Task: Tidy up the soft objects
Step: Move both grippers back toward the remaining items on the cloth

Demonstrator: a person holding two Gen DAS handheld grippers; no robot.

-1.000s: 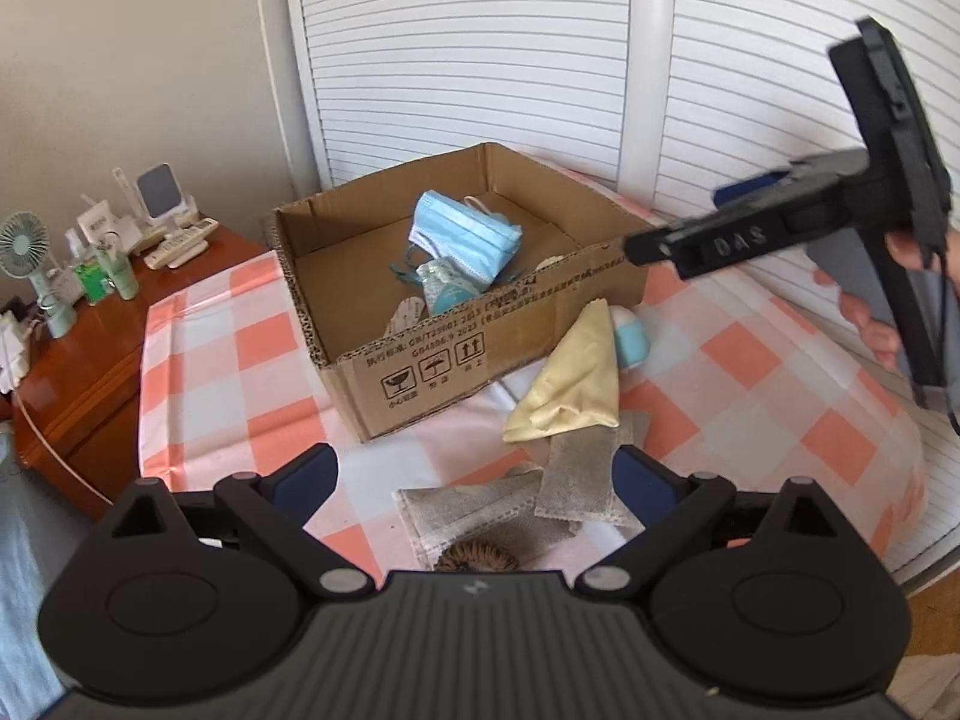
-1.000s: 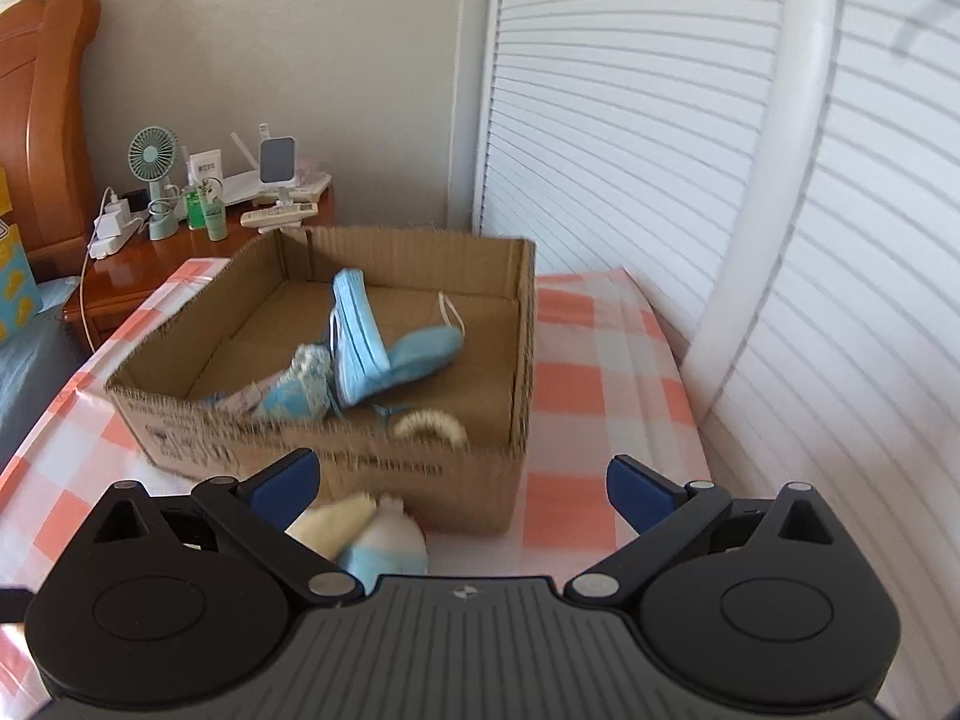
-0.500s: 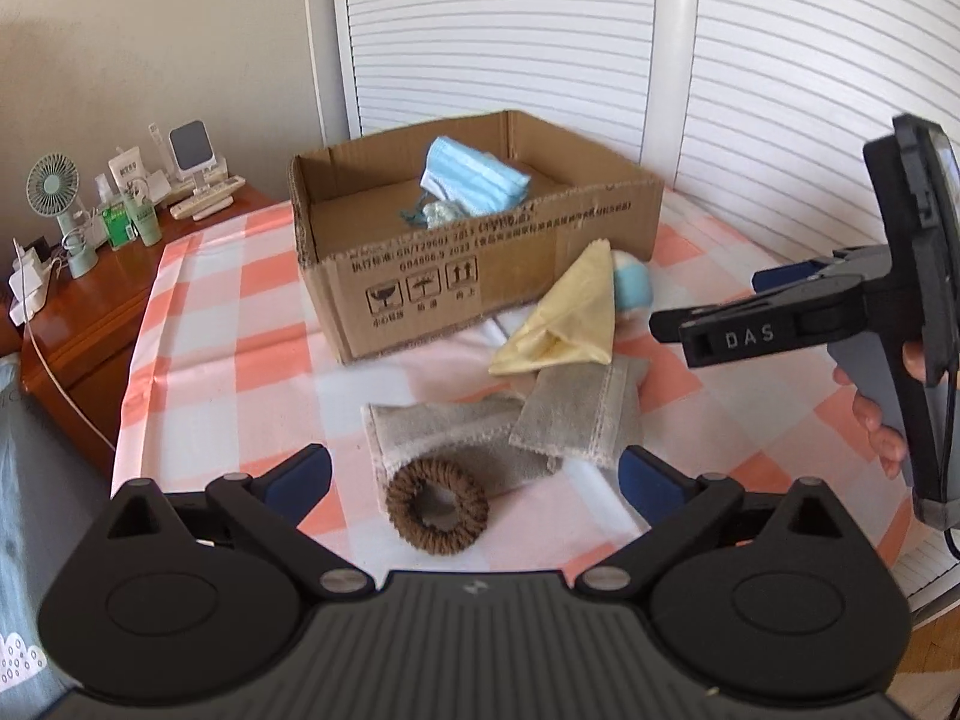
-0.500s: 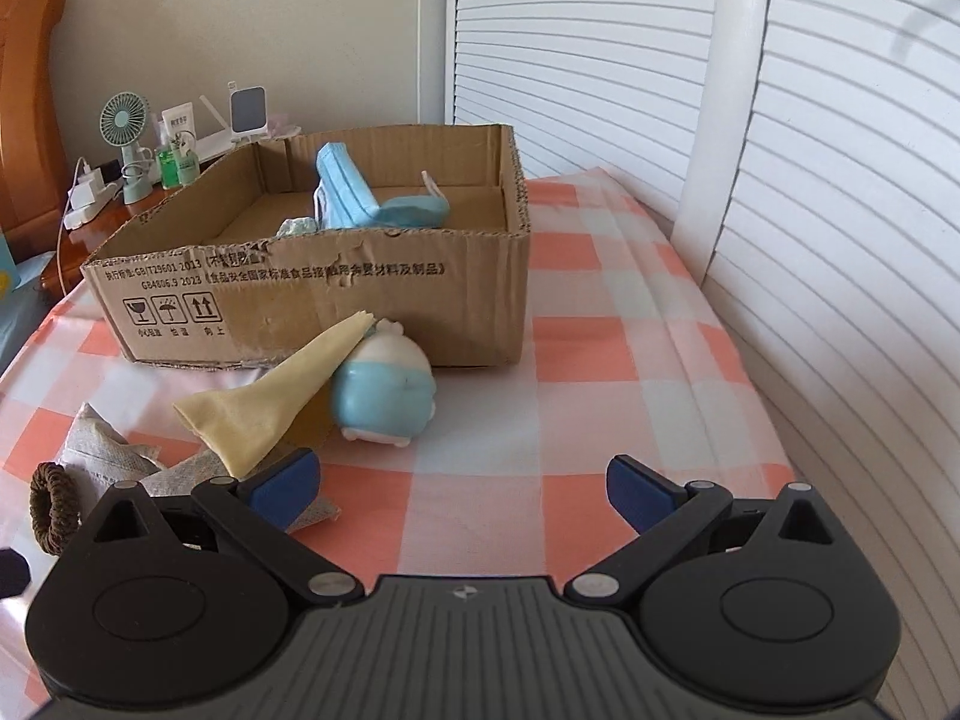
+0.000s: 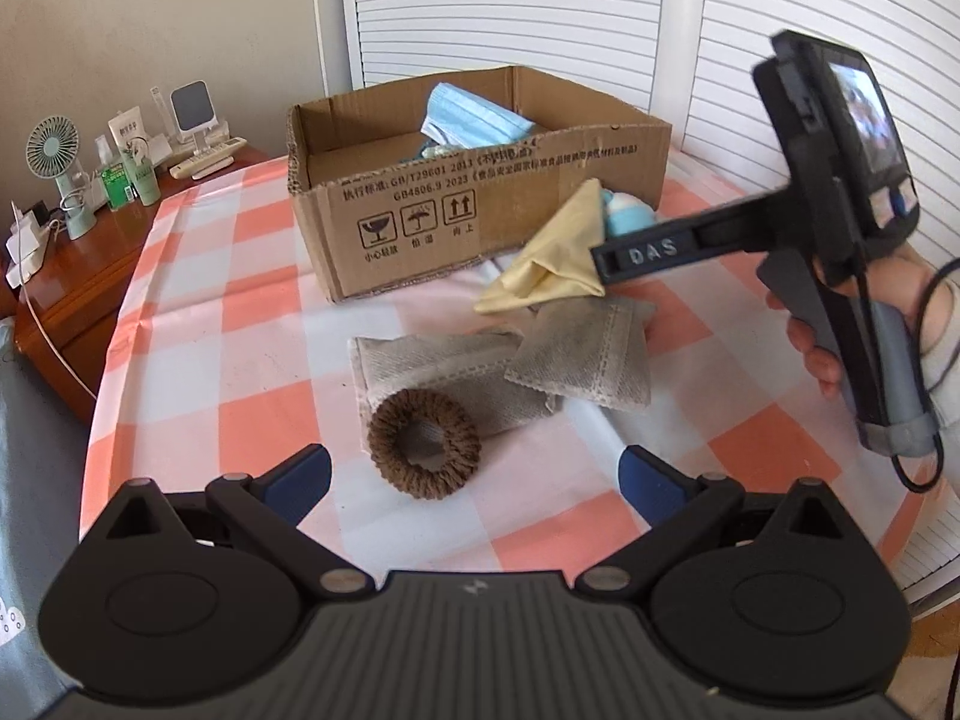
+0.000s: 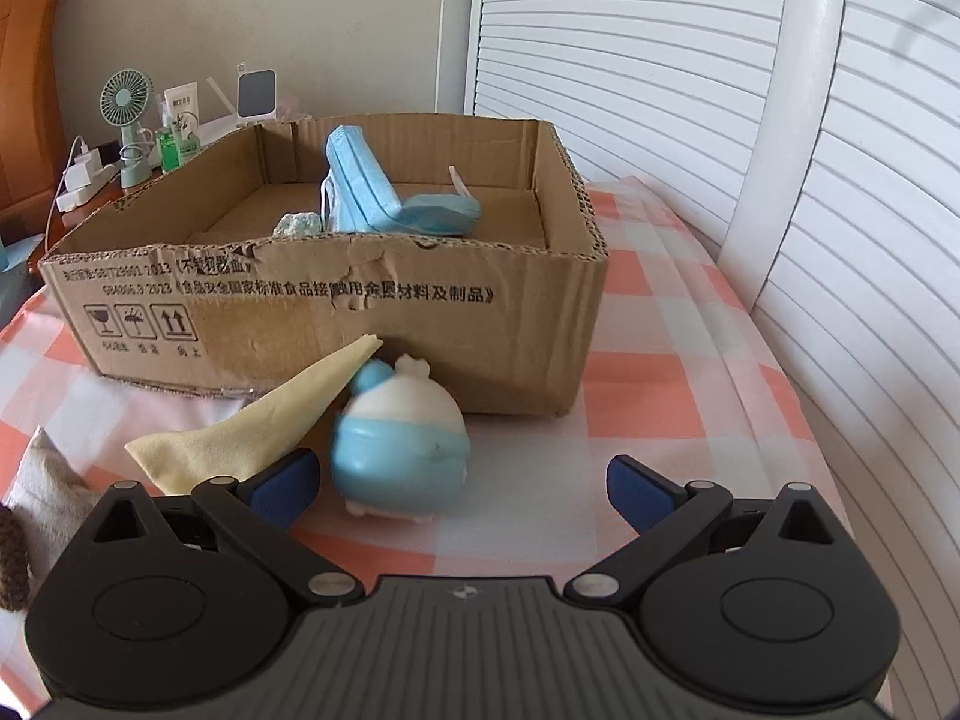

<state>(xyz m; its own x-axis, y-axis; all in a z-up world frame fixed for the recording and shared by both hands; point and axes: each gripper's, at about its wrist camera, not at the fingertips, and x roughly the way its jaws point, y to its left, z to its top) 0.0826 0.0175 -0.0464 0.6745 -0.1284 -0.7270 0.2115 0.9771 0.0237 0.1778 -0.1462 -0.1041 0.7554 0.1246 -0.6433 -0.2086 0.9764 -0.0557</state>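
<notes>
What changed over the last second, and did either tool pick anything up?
Both tools pulled back from the cardboard box and lowered toward the tablecloth. The right tool now faces the blue plush toy; the left tool faces the brown hair tie. Both are open and empty; nothing was grasped. The objects stayed put.

Beige wall (image 6: pixel 300 12), white louvred doors (image 5: pixel 516 6), wooden nightstand (image 5: pixel 78 264), perhaps a headboard (image 6: pixel 24 90) at left.
</notes>
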